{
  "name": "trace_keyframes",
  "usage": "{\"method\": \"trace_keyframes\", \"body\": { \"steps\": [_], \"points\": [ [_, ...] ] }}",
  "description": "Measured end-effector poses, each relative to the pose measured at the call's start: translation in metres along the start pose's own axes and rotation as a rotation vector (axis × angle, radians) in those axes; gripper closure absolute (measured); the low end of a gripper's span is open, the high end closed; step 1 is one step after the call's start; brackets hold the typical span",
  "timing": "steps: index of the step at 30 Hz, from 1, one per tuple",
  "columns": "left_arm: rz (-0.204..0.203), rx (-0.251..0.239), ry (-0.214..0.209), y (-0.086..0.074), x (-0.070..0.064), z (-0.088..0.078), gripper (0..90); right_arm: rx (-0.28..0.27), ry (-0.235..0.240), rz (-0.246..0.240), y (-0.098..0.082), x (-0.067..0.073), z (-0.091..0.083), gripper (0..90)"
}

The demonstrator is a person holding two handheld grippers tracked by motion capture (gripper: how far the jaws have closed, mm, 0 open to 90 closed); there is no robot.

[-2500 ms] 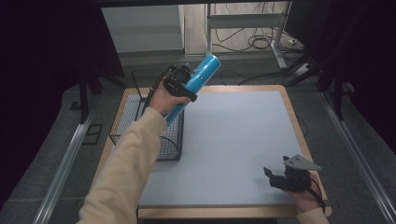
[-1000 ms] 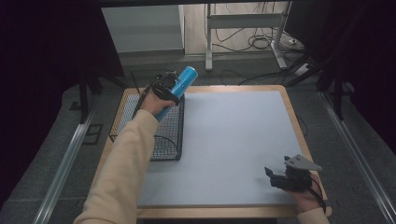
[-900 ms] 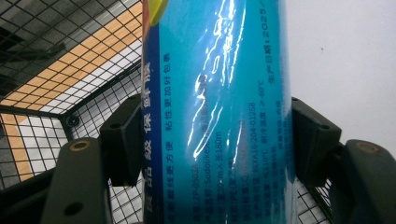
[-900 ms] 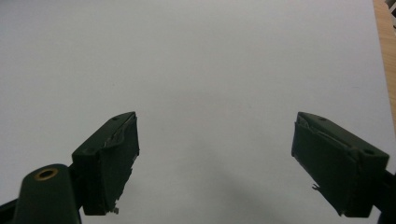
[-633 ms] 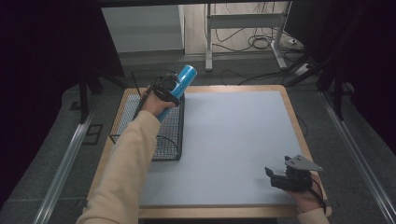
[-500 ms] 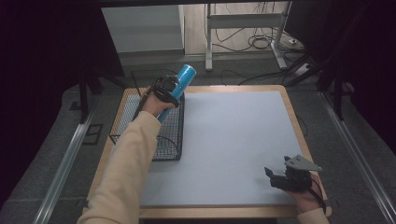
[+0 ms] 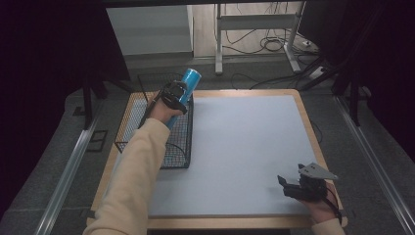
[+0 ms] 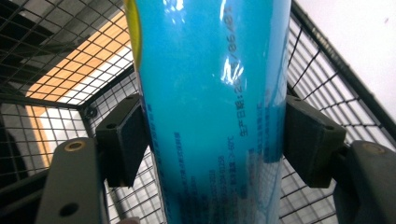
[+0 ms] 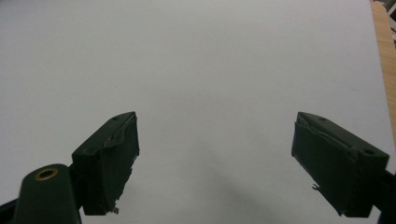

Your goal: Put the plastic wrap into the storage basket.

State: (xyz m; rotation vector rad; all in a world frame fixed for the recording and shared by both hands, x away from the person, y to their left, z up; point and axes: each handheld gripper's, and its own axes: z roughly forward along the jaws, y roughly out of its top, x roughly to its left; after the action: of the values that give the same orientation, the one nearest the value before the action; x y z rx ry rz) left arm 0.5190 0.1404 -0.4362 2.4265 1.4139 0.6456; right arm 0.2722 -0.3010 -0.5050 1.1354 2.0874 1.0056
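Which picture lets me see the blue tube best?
The high view: the whole blue tube shows, tilted above the wire basket. The left gripper view is closer, with a stretch of the tube between the pads, print visible. The right gripper view faces the table.

The place reads as a lab or recording studio set up for test work, not a home. A wooden-edged counter (image 7: 313,127) with a pale grey mat (image 7: 244,147) stands on grey carpet, hemmed in by black curtains (image 7: 49,58) and flanked by metal floor rails (image 7: 68,166). Beyond the counter, well past the left gripper (image 7: 172,95), loose cables (image 7: 274,44) lie around a metal stand's legs (image 7: 254,22) on bare floor.
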Motion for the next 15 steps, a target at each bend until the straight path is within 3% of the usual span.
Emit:
{"method": "trace_keyframes", "body": {
  "steps": [5,9,12,15],
  "points": [
    [0.002,-0.009,-0.007,0.0,-0.001,-0.002,23.4,0.003,0.0,-0.002,0.0,0.0,0.0,15.2],
    [-0.056,-0.058,-0.015,-0.001,0.002,-0.016,12.7,0.005,0.0,-0.001,-0.001,-0.001,0.0,15.3],
    [-0.087,-0.109,-0.067,-0.004,0.003,-0.032,11.8,0.002,0.0,0.011,-0.001,-0.002,-0.001,15.2],
    [-0.091,-0.146,-0.116,-0.009,0.0,-0.045,11.0,0.0,-0.002,0.018,-0.001,-0.003,-0.001,15.2]
  ]
}}
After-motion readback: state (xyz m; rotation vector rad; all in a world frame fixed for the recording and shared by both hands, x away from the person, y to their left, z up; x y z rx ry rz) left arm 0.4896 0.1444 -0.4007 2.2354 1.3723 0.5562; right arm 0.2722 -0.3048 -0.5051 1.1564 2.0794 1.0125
